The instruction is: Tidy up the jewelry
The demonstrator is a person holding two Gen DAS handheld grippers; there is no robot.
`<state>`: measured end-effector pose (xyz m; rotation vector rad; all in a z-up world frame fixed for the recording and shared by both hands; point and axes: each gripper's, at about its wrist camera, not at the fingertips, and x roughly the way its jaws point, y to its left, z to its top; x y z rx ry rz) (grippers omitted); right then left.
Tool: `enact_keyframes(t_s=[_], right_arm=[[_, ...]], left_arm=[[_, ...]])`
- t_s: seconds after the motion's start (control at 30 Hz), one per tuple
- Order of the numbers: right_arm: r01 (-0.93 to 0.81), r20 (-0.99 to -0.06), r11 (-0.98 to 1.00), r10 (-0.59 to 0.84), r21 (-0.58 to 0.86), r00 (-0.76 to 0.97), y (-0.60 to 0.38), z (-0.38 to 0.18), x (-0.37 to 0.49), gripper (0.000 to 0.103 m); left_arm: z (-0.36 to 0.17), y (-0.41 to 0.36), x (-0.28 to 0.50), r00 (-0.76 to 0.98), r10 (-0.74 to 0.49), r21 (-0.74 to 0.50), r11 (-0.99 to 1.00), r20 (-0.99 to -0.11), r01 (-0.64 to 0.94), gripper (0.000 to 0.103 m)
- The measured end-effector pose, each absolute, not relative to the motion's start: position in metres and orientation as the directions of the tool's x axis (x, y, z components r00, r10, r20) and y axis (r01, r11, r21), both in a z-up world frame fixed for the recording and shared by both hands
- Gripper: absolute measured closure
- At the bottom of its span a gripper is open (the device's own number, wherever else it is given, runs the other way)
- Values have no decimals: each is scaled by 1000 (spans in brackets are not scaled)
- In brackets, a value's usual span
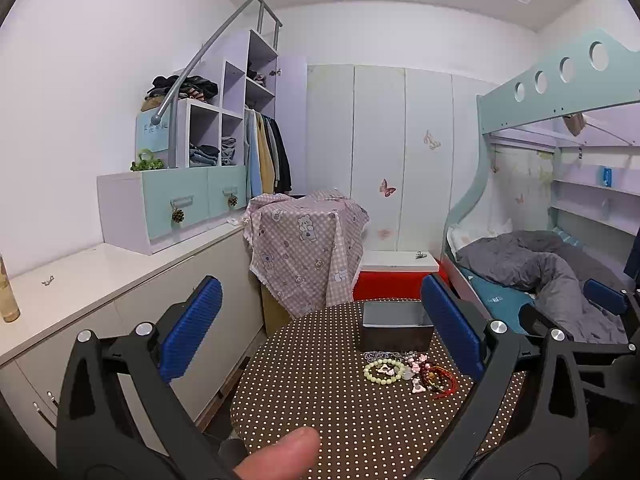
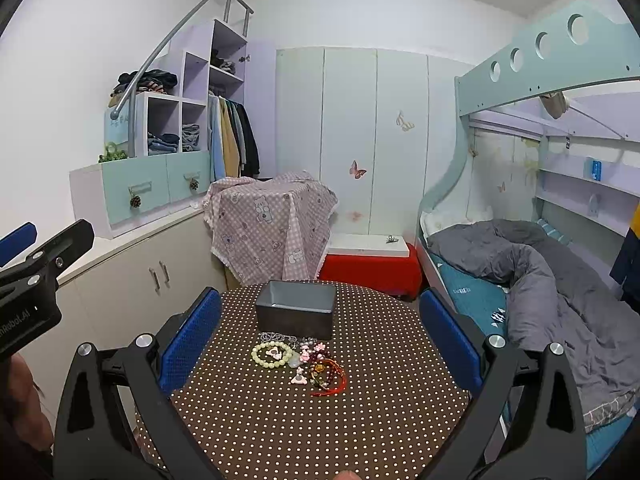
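Observation:
A pile of jewelry lies on the round brown polka-dot table (image 2: 320,420): a pale green bead bracelet (image 2: 273,354), a red cord bracelet (image 2: 330,380), pink charms and a silvery bead string. A dark grey box (image 2: 296,314) stands open just behind the pile. The same bracelet (image 1: 383,370), red cord bracelet (image 1: 442,384) and box (image 1: 396,332) show in the left wrist view. My left gripper (image 1: 320,328) is open and empty, above the table's near left. My right gripper (image 2: 320,332) is open and empty, held above the table short of the pile.
A white cabinet counter (image 1: 80,280) runs along the left wall. A checked cloth covers a stand (image 2: 272,224) behind the table, beside a red box with a white lid (image 2: 372,264). A bunk bed with a grey duvet (image 2: 540,276) is at the right.

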<state>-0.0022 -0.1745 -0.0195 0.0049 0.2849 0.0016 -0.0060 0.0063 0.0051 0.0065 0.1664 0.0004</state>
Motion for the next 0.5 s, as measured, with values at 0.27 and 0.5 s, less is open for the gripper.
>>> enact_keyframes(t_s=[0.27,0.5], right_arm=[[7,-275,1000,-7,-3,961,-174,-18,0,8],[14,-265,1000,-13,-1,964,-179,-14,5,8]], left_arm=[[6,5,-3,986,1,16,1000,-165,2,6],[5,-1,4,985,-1,20,1000,-171,5,6]])
